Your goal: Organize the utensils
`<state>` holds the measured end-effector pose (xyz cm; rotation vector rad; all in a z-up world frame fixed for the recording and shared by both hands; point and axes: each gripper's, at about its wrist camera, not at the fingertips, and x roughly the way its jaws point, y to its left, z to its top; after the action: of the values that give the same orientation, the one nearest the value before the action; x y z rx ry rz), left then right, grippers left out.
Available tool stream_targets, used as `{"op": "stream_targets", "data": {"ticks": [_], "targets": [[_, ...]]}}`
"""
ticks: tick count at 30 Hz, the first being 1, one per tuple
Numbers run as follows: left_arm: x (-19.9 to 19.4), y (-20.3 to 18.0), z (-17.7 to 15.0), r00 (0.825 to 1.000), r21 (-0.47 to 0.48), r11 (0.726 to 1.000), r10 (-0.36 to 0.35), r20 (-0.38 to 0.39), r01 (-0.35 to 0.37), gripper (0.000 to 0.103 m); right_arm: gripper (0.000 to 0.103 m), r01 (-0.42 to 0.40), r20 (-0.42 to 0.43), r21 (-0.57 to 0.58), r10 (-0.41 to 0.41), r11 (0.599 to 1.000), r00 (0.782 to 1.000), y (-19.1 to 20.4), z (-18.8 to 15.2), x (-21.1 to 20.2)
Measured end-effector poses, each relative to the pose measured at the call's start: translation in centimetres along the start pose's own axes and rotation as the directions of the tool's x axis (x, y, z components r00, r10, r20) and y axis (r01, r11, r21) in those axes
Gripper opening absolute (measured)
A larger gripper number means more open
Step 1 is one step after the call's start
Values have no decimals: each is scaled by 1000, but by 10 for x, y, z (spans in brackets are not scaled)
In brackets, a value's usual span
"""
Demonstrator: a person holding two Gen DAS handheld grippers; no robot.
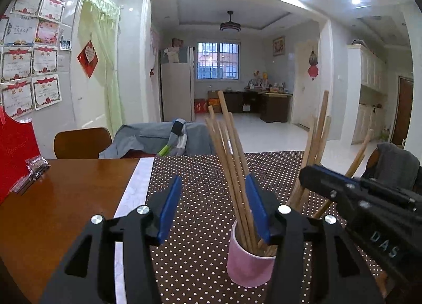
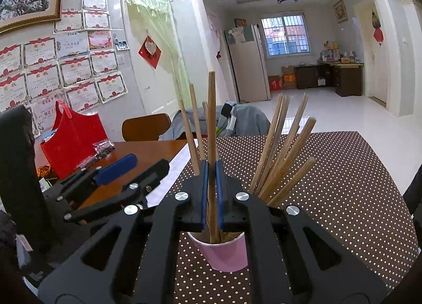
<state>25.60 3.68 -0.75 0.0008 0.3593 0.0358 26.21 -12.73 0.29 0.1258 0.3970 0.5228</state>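
Since chopsticks (image 2: 211, 129) are light, stiff and slick, pinch mid-shaft. Right gripper (image 2: 211, 193) clamps one over the pink cup (image 2: 224, 253); left gripper (image 1: 211, 207) gapes wide, holding nothing.

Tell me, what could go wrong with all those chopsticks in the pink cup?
The pink cup looks light and is packed with tall chopsticks leaning outward, so it might tip. The right gripper is shut on one chopstick; lifting it crooked could drag the cup over. The open left gripper sits right beside the bundle and could bump it.
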Motion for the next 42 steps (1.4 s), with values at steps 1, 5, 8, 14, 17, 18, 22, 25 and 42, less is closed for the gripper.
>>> {"op": "stream_targets", "data": {"ticks": [1,5,8,14,17,18,22,25,42], "targets": [[0,0,0,1000,-2,1000,3,-2,-3,51,6,-2,-4,4,2,1000,1000,-1,-1,1],[0,-3,0,1000,7,1000,10,-12,-10,51,7,-7,-12,8,7,1000,1000,-3,-2,1],[-2,-5,0,1000,15,1000,12,-8,-12,51,7,-11,-6,4,11,1000,1000,-2,0,-3],[-12,-8,7,1000,13,1000,18,4,-18,51,42,21,35,20,-22,1000,999,-3,4,-22],[-22,-8,11,1000,7,1000,15,24,-16,55,52,45,73,32,-48,998,996,-5,4,-39],[-26,-8,13,999,3,1000,18,35,-18,56,52,51,78,34,-53,998,995,-6,4,-43],[-42,-10,18,997,-4,1000,10,72,-10,58,53,84,114,46,-89,995,990,-4,4,-65],[-56,-10,19,996,-5,1000,-1,88,2,60,58,120,130,28,-123,992,984,2,3,-80],[-146,-25,-17,998,125,992,-28,61,20,63,81,199,167,13,-199,980,966,25,-34,-163]]}}
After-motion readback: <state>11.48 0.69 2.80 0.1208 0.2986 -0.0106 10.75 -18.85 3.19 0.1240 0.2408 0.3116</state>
